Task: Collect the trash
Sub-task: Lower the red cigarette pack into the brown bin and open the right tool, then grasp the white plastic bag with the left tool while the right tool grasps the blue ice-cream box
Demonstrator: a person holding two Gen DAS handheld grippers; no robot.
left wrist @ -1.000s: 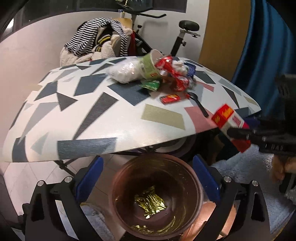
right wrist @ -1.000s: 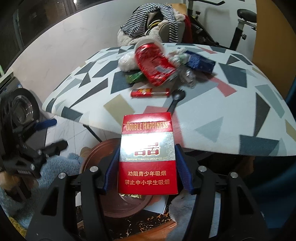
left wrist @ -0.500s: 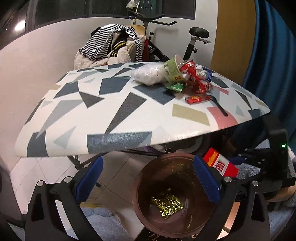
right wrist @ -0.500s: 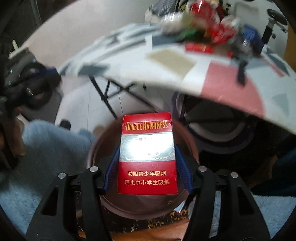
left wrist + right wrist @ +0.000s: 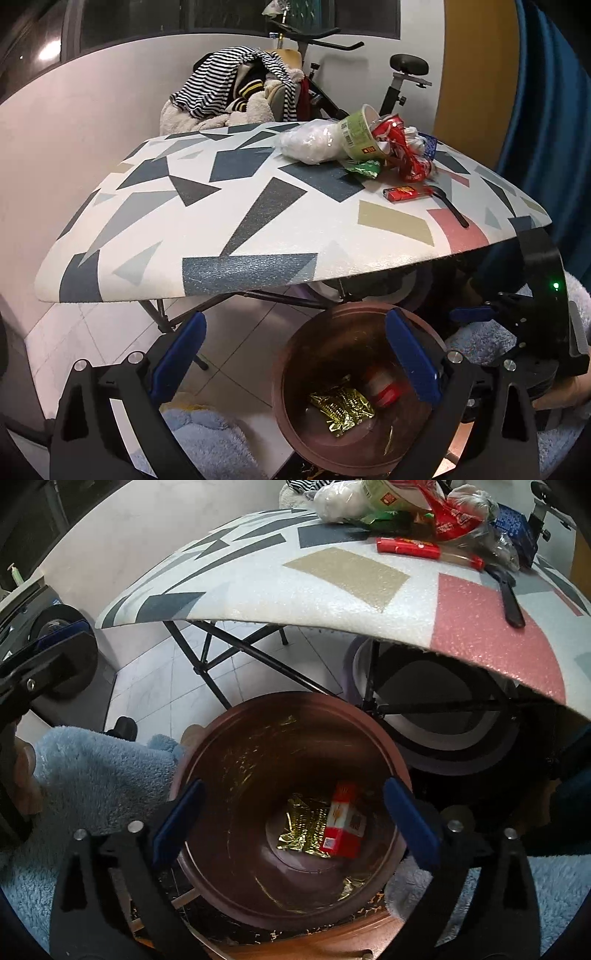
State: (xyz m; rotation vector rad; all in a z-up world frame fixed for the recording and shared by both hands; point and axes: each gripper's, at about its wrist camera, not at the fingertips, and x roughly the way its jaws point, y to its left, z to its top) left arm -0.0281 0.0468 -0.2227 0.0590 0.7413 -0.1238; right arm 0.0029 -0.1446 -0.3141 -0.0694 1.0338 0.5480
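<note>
A red and white cigarette pack [image 5: 343, 823] lies at the bottom of the brown bin [image 5: 221, 738], beside a gold foil wrapper [image 5: 301, 827]. My right gripper [image 5: 291, 819] hangs over the bin with its jaws opening wide and nothing between them. In the left wrist view the same bin [image 5: 295, 354] holds the pack [image 5: 382, 382] and the foil [image 5: 341, 408]. My left gripper [image 5: 295, 360] is open and empty at the bin's left rim. More trash sits on the patterned table [image 5: 221, 221]: a green cup [image 5: 356, 134], a red wrapper [image 5: 400, 147], a red bar [image 5: 400, 192], a black spoon [image 5: 448, 208].
A white plastic bag [image 5: 310, 142] and a blue packet [image 5: 513, 526] lie in the trash pile. Blue fluffy fabric [image 5: 92, 768] surrounds the bin. Folding table legs [image 5: 221, 653] and a round pale basin [image 5: 443, 738] stand under the table. A clothes heap [image 5: 236, 96] and an exercise bike [image 5: 399, 81] are behind.
My right gripper sank over the bin, opened and let go of the cigarette pack, which now lies inside. The left gripper shifted so the bin sits toward its right finger.
</note>
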